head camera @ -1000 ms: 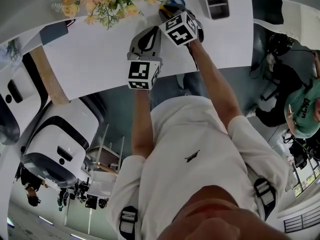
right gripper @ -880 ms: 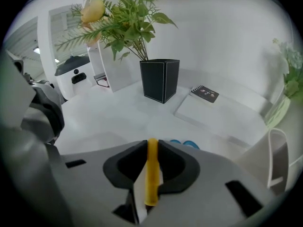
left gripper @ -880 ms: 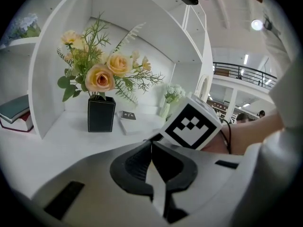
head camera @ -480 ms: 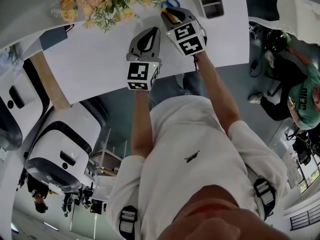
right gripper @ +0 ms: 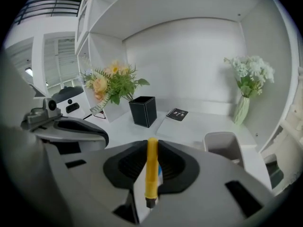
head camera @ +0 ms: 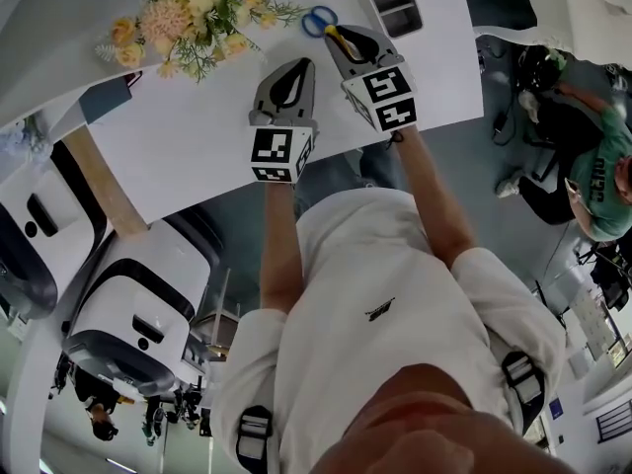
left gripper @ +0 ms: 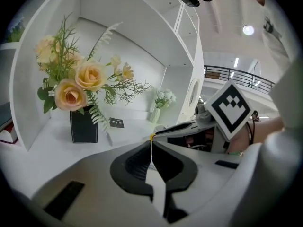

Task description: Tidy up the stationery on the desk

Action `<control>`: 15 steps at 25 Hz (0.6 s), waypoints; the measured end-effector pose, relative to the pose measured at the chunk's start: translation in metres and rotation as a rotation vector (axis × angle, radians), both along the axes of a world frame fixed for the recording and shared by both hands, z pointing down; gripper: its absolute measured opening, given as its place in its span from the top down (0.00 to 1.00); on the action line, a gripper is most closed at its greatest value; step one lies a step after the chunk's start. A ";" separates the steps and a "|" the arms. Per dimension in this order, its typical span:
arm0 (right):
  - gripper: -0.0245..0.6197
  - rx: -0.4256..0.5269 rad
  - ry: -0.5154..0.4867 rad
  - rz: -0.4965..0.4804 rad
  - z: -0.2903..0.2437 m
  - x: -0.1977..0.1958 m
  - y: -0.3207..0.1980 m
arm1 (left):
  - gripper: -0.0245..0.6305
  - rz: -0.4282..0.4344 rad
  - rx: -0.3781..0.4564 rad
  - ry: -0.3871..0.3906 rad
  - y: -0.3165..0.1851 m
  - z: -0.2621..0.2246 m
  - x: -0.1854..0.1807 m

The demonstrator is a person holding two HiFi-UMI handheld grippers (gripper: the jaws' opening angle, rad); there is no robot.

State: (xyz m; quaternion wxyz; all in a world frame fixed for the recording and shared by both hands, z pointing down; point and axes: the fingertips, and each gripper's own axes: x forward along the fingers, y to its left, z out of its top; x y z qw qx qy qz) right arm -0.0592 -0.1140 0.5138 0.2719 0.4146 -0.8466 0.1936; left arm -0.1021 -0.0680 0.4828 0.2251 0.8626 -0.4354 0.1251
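Observation:
A yellow pen (right gripper: 151, 174) lies lengthwise between the jaws of my right gripper (right gripper: 152, 144), which is shut on it above the white desk (head camera: 197, 117). In the head view the right gripper (head camera: 337, 36) hangs just below blue-handled scissors (head camera: 319, 20) that lie on the desk. My left gripper (head camera: 298, 67) hovers beside it on the left, and its jaws (left gripper: 151, 143) meet with nothing between them. A black square container (right gripper: 143, 110) stands by the peach flowers (right gripper: 110, 83). A grey tray (right gripper: 222, 143) sits to the right.
A small black notebook (right gripper: 177, 114) lies behind the tray, and a vase of pale flowers (right gripper: 246, 89) stands at the back right. White shelf walls enclose the desk. A white chair (head camera: 128, 294) and a person in green (head camera: 602, 186) are beside the desk.
My right gripper has risen and drawn back from the far desk edge with the yellow pen, uncovering the blue scissors. The left gripper has shifted only slightly.

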 end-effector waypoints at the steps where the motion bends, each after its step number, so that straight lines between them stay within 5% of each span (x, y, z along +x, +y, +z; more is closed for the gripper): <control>1: 0.88 0.008 -0.005 0.012 -0.004 0.004 -0.001 | 0.96 0.008 0.002 0.002 -0.001 -0.001 0.002; 15: 0.88 0.079 -0.092 0.179 -0.047 0.063 -0.009 | 0.96 0.110 0.039 0.022 -0.013 -0.022 0.040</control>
